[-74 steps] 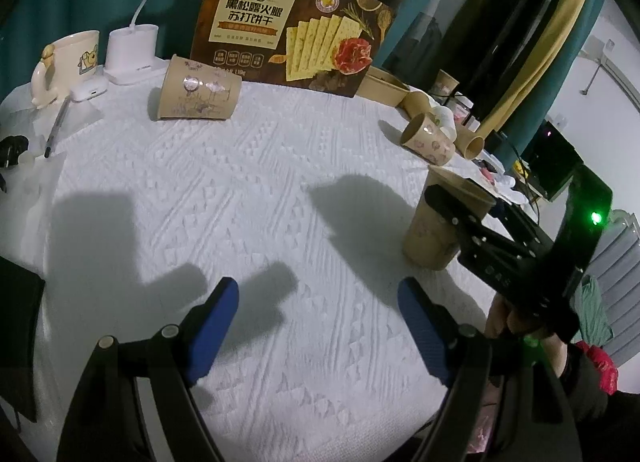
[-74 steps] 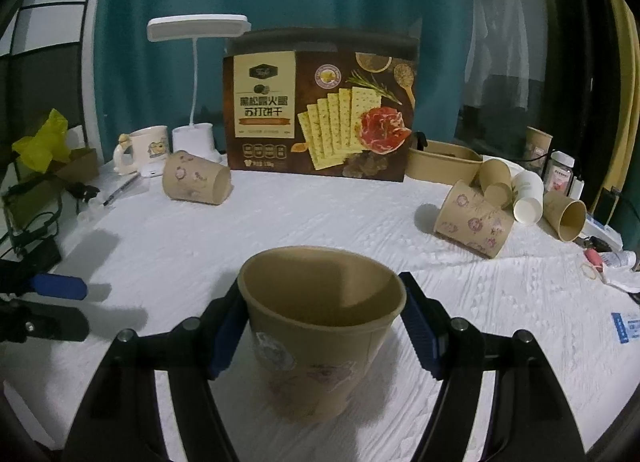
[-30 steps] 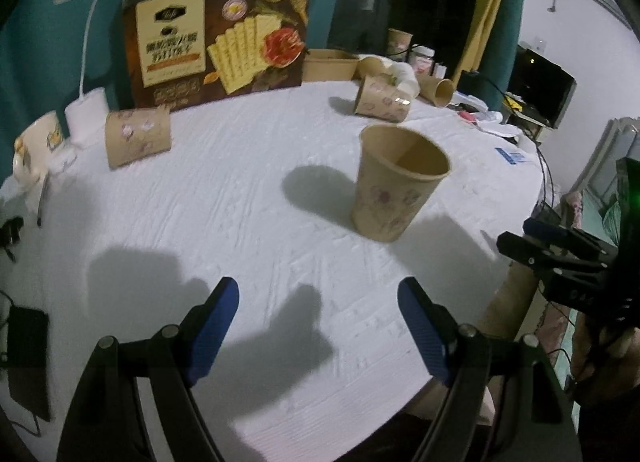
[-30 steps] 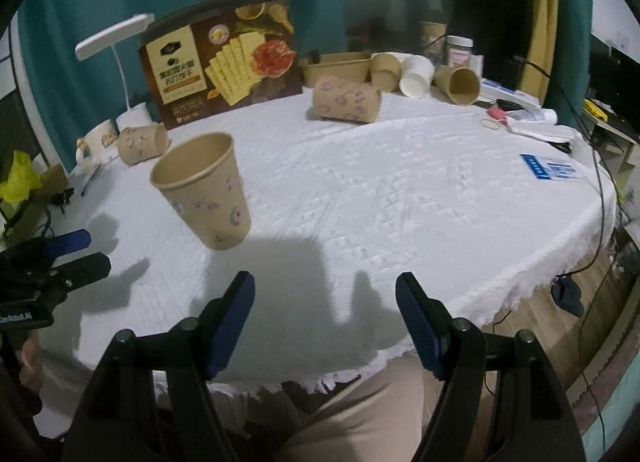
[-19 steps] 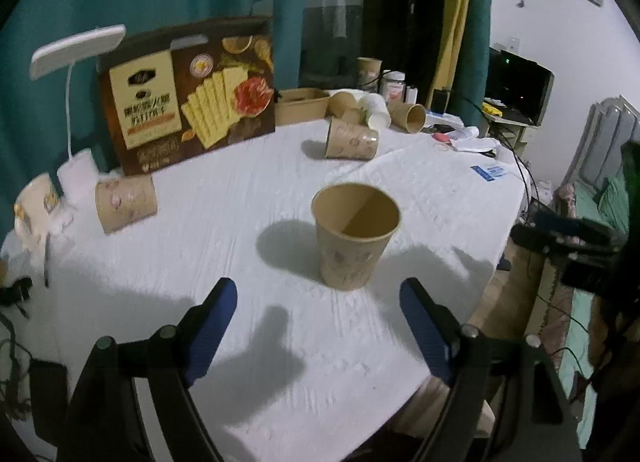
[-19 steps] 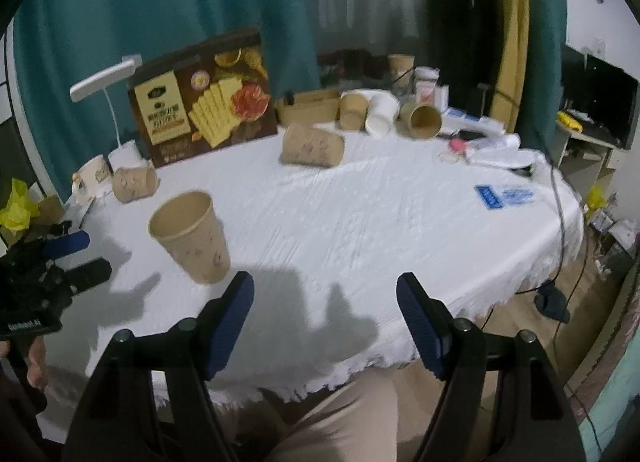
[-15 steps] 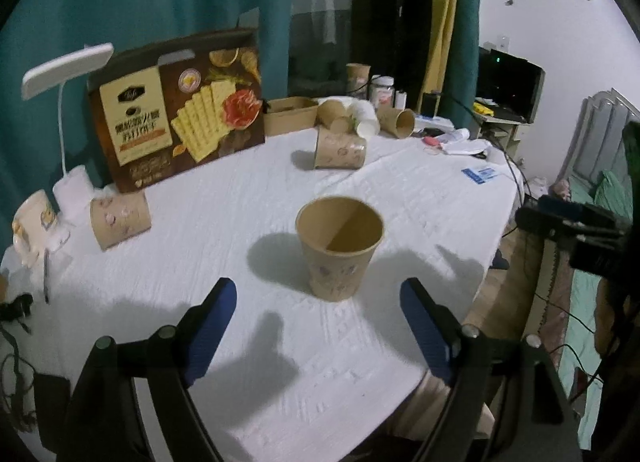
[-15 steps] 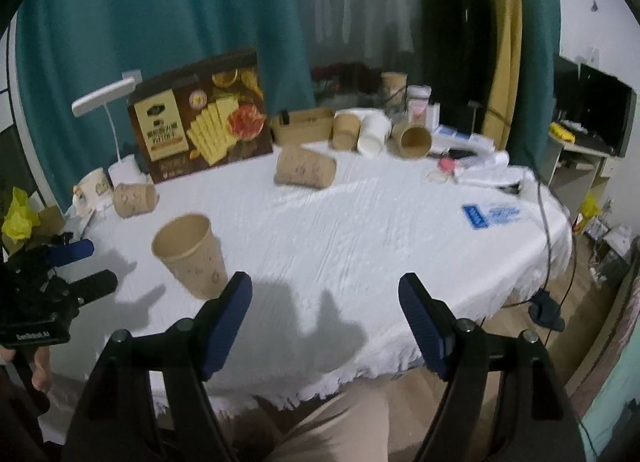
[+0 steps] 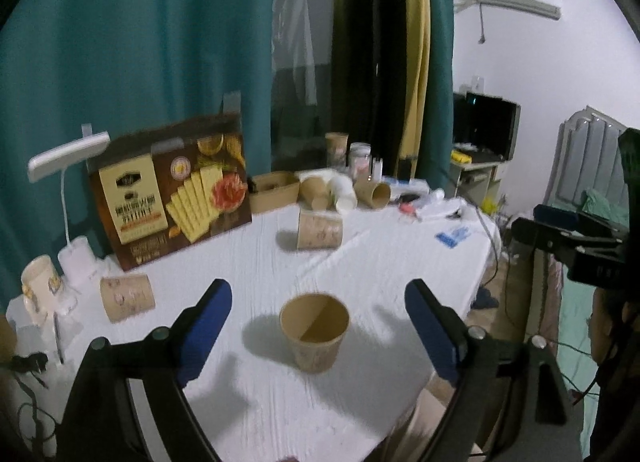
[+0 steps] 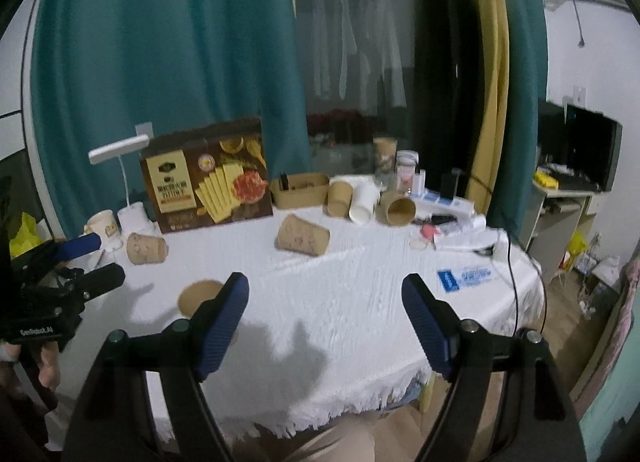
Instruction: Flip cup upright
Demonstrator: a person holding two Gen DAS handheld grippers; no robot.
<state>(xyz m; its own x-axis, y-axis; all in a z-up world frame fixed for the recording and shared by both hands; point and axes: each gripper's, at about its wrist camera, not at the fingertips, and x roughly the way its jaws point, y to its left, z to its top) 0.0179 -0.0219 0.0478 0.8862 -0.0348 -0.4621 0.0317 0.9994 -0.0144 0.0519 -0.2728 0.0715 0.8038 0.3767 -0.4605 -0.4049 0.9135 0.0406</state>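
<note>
A brown paper cup stands upright on the white tablecloth, mouth up. In the right wrist view it is partly hidden behind the left blue finger. My left gripper is open and empty, held back above the near table edge with the cup seen between its fingers. My right gripper is open and empty, pulled back past the table's fringe. Two more brown cups lie on their sides: one mid-table, one at the left.
A cracker box stands at the back with a white lamp and a mug to its left. A brown tub and several cups crowd the back right. A blue card lies near the right edge.
Both grippers pulled back and up from the table. The right gripper let go of the upright cup, which stays standing, and the views now take in the whole table.
</note>
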